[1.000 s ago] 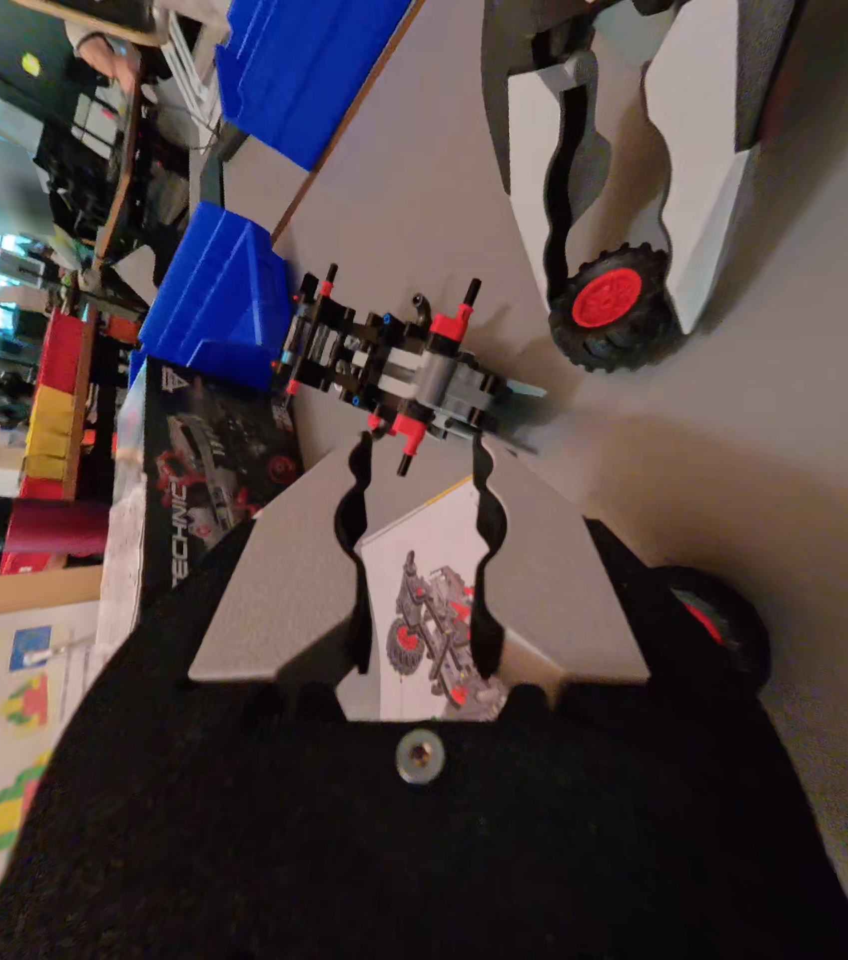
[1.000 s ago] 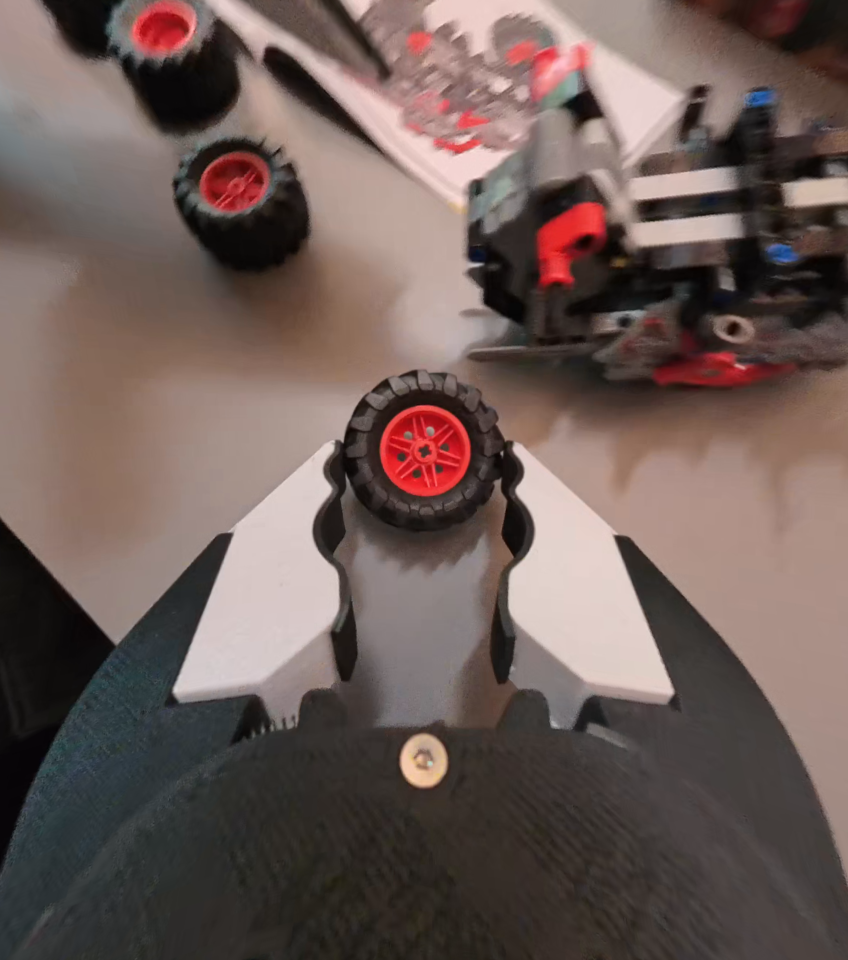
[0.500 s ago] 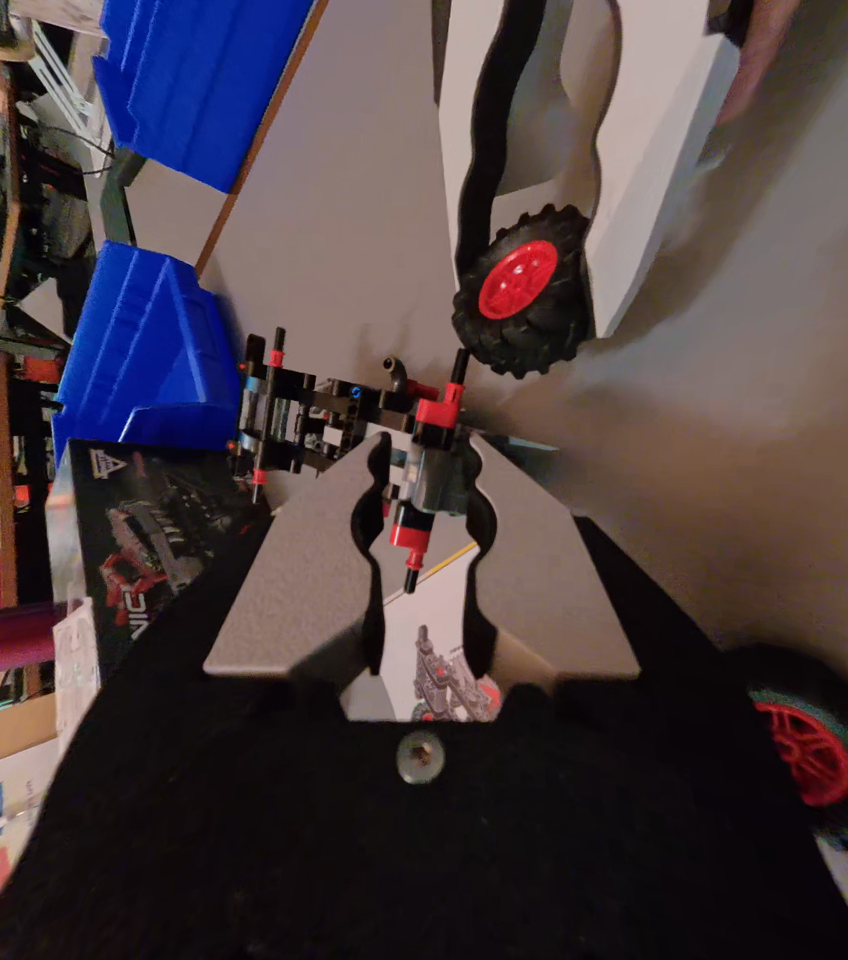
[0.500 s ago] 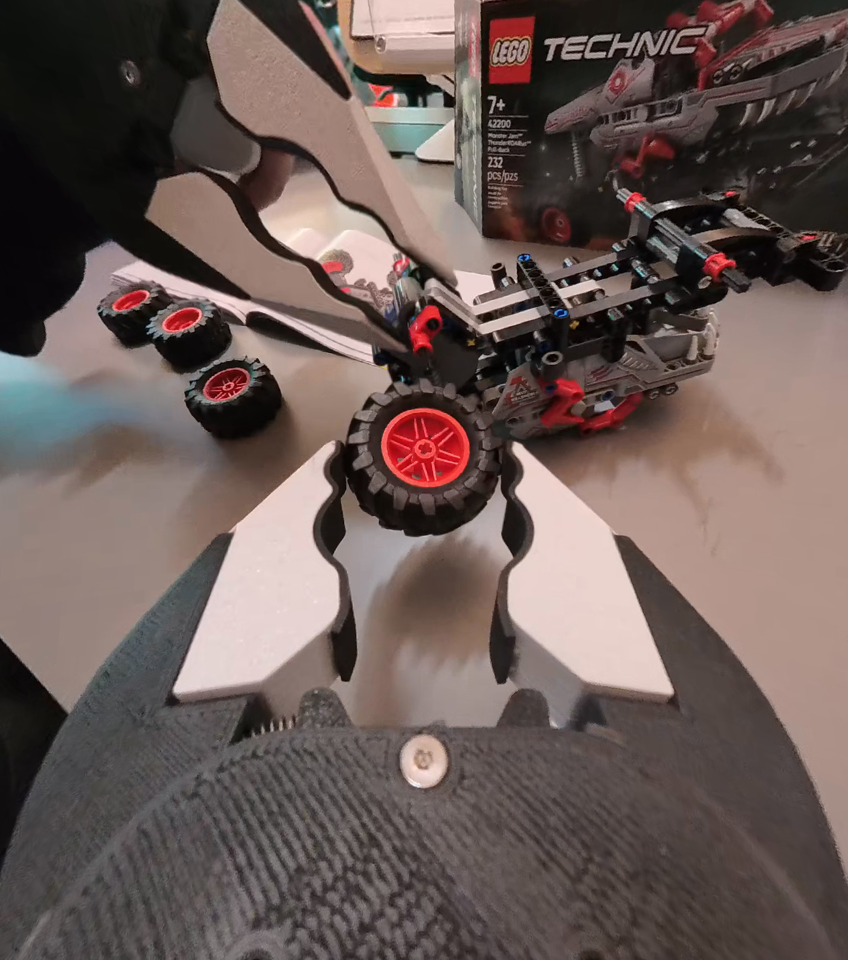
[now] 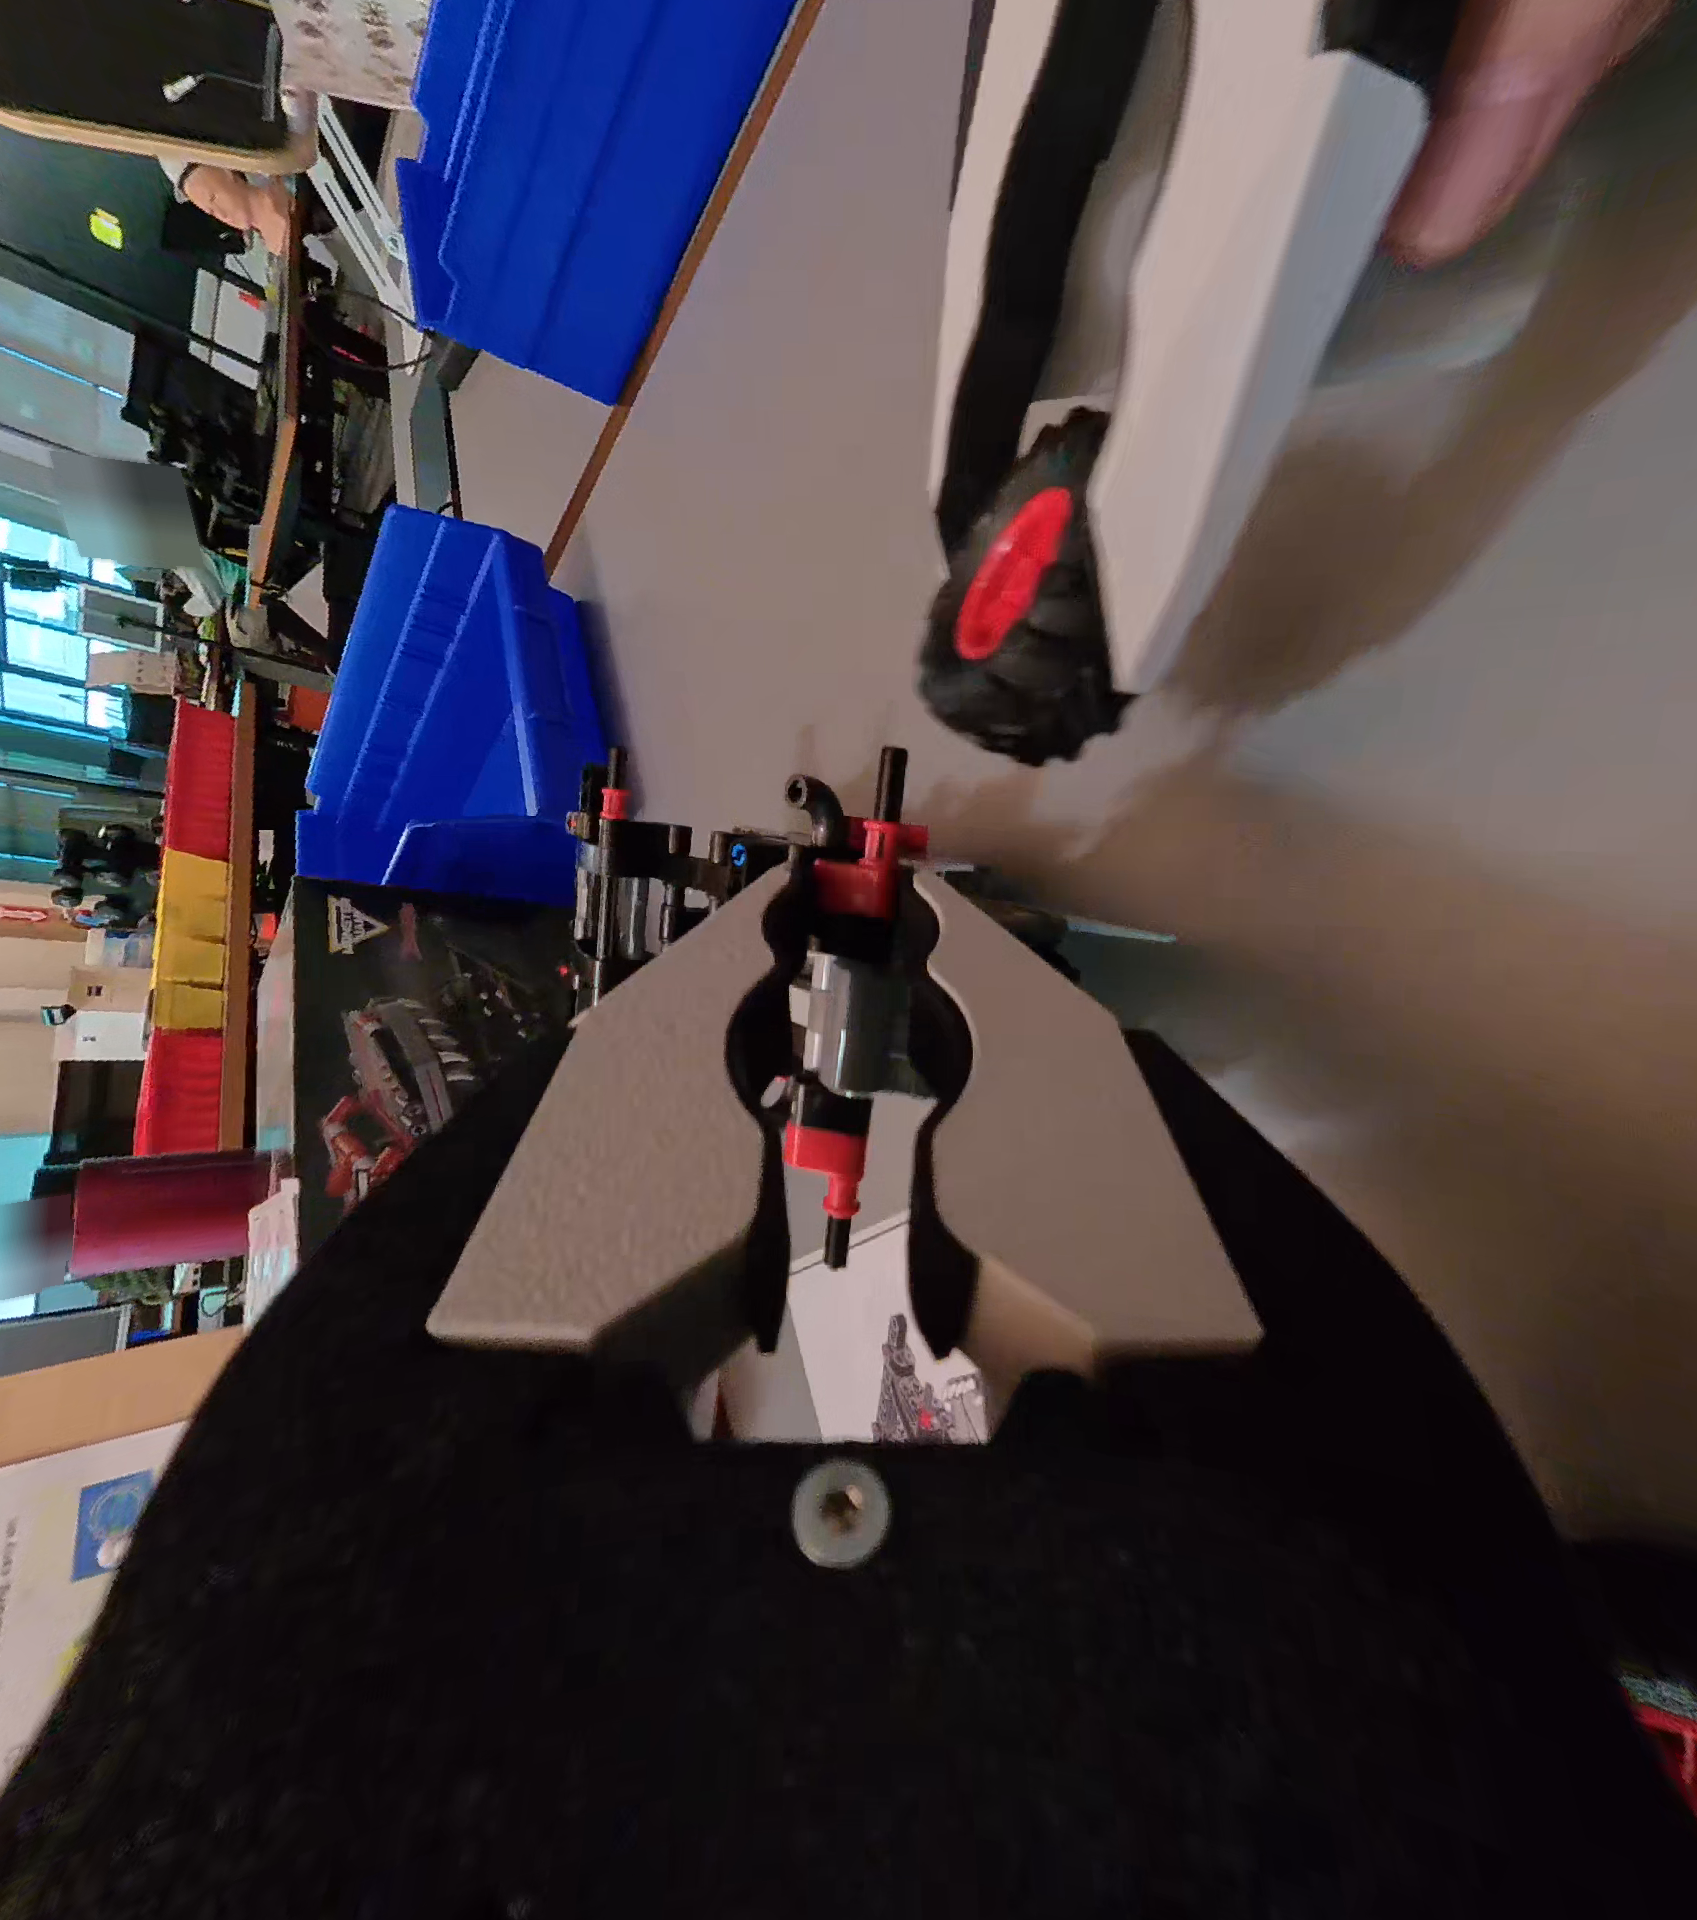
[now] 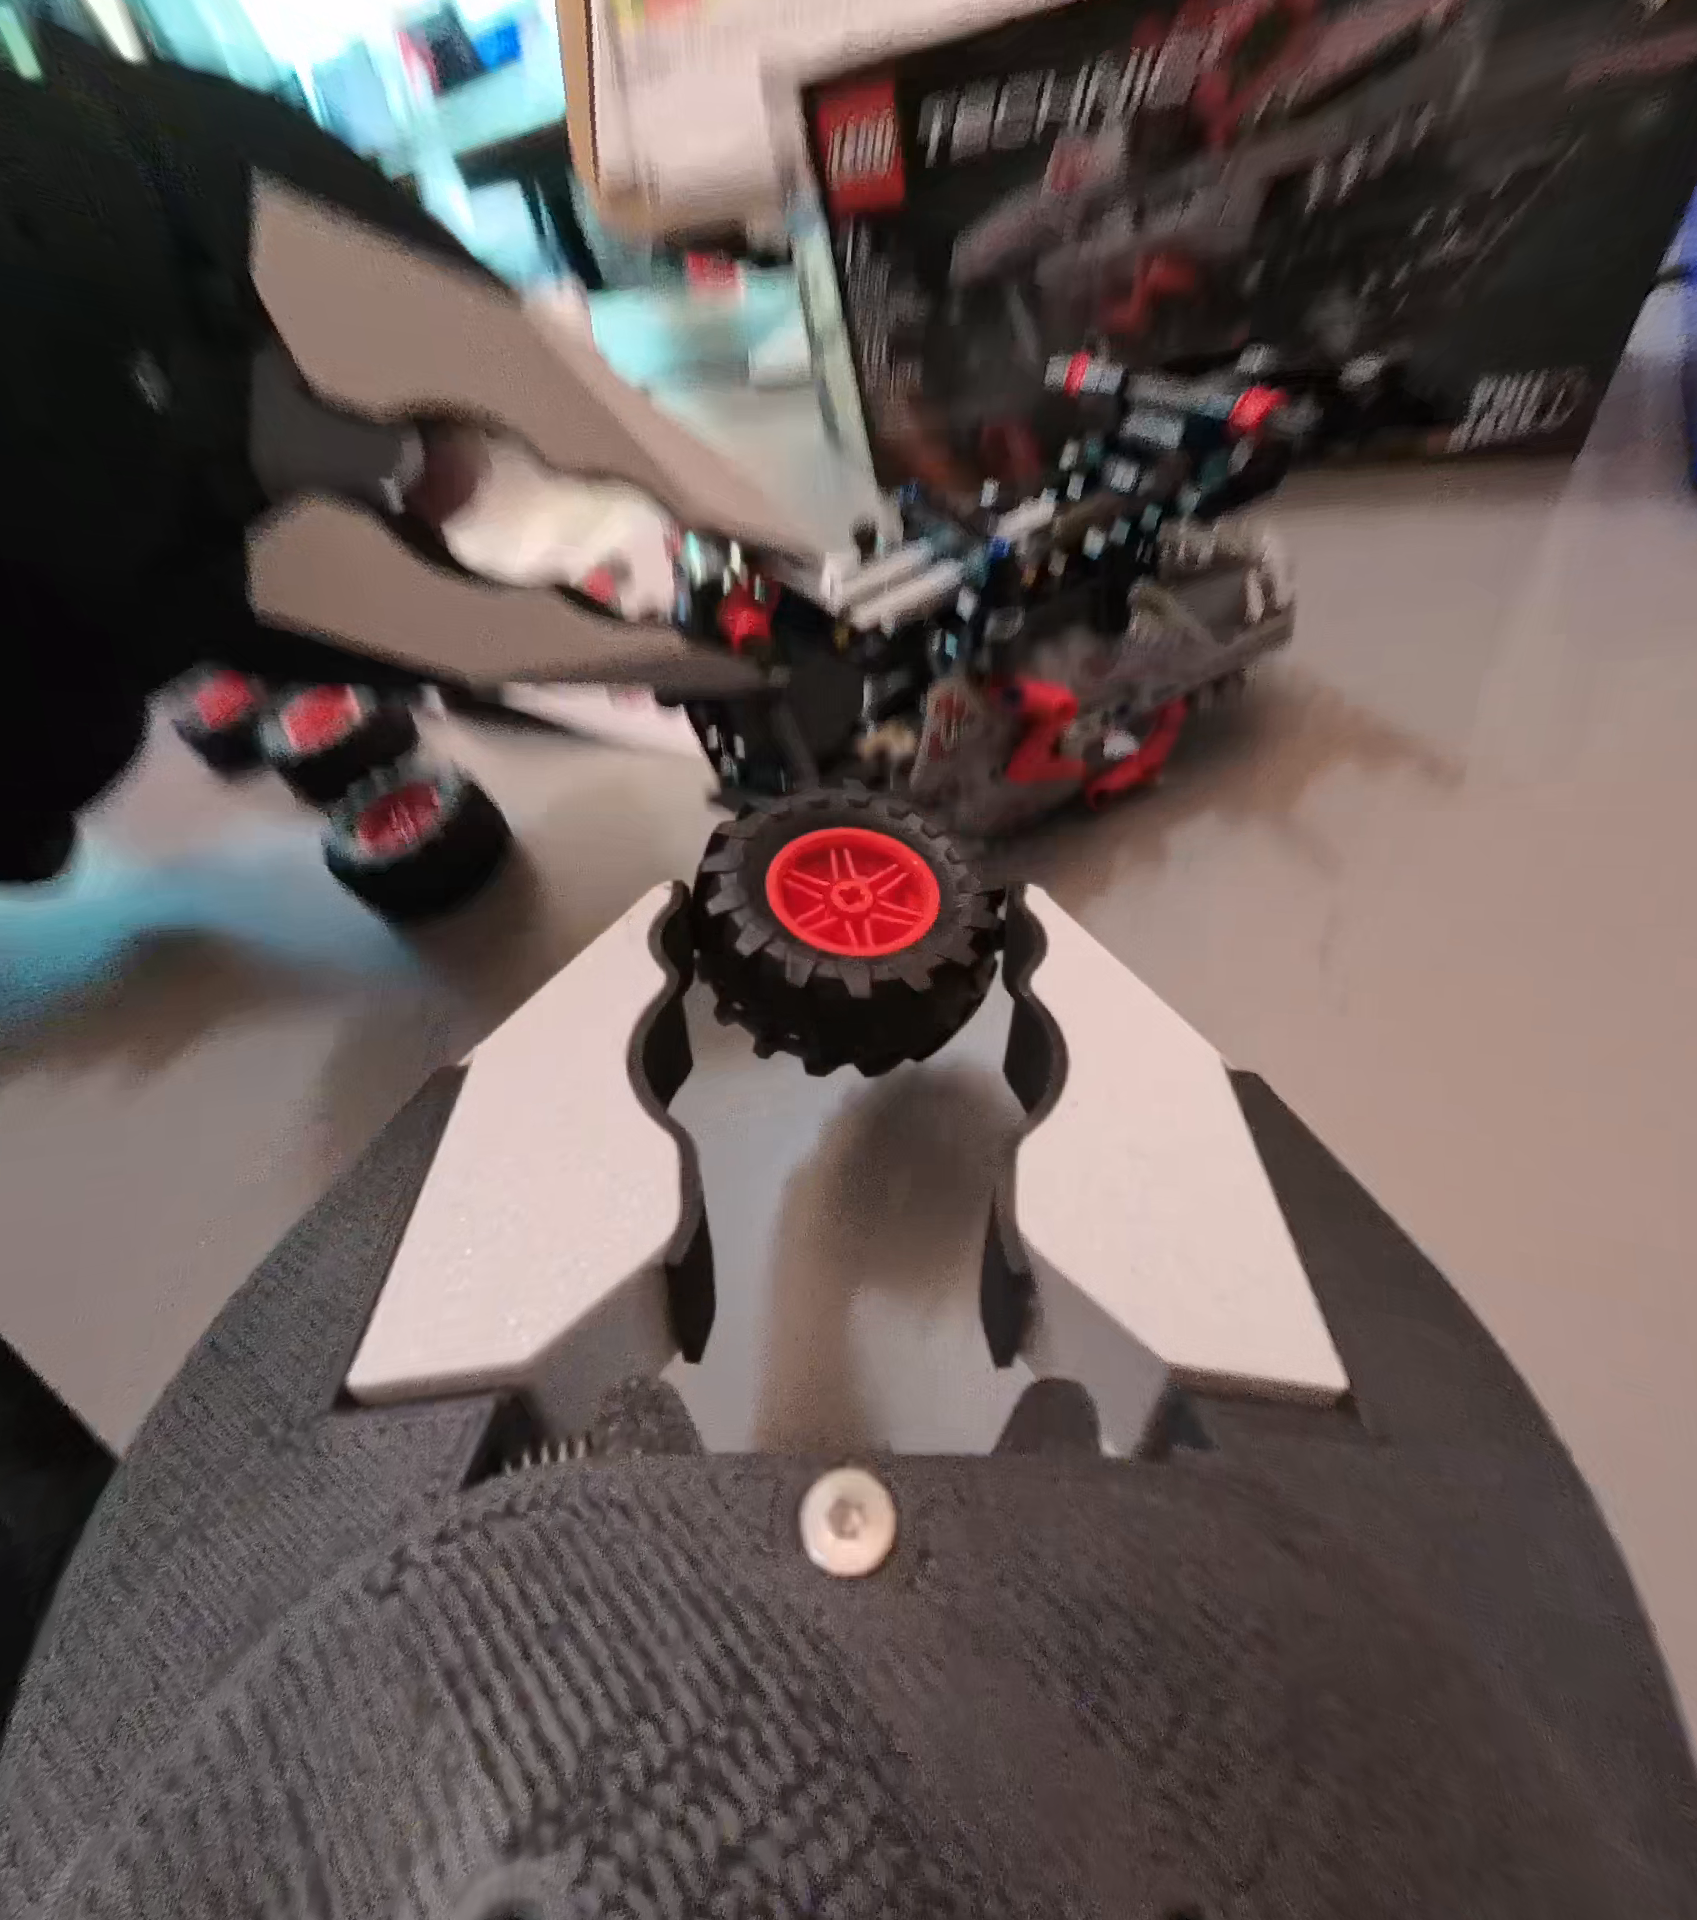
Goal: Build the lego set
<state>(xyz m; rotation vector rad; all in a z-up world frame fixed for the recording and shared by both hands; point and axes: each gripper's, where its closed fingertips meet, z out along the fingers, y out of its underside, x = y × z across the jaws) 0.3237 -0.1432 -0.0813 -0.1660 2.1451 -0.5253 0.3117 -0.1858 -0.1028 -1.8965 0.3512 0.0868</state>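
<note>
Right gripper [image 6: 844,971]: fingers closed on a wheel [image 6: 844,935], gripping the black tyre tread on both sides, red hub facing the camera
Wheel, handling: judged light; the rubber tyre should give a little and hold well, the hard hub would be slippery, so the tread was the sound place to hold it
Left gripper [image 5: 849,1023]: fingers narrowed around the grey block at one end of the truck frame [image 6: 1010,665]; contact on both sides could not be confirmed, though the frame looked steadied
Truck frame, place: toward the far edge of the table [image 6: 1446,935], in front of the set's box [image 6: 1291,208], beside a blue bin [image 5: 449,675]
Truck frame, handling: judged stiff but made of pressed-together pieces, liable to pop apart under sideways force; the solid grey block was the safest hold
Axle [image 5: 891,779]: bare black pin projecting from the frame, near the held wheel
Spare wheels [image 6: 408,821]: three loose near the table's left edge
Instruction booklet [image 5: 885,1351]: lying under the left gripper
</note>
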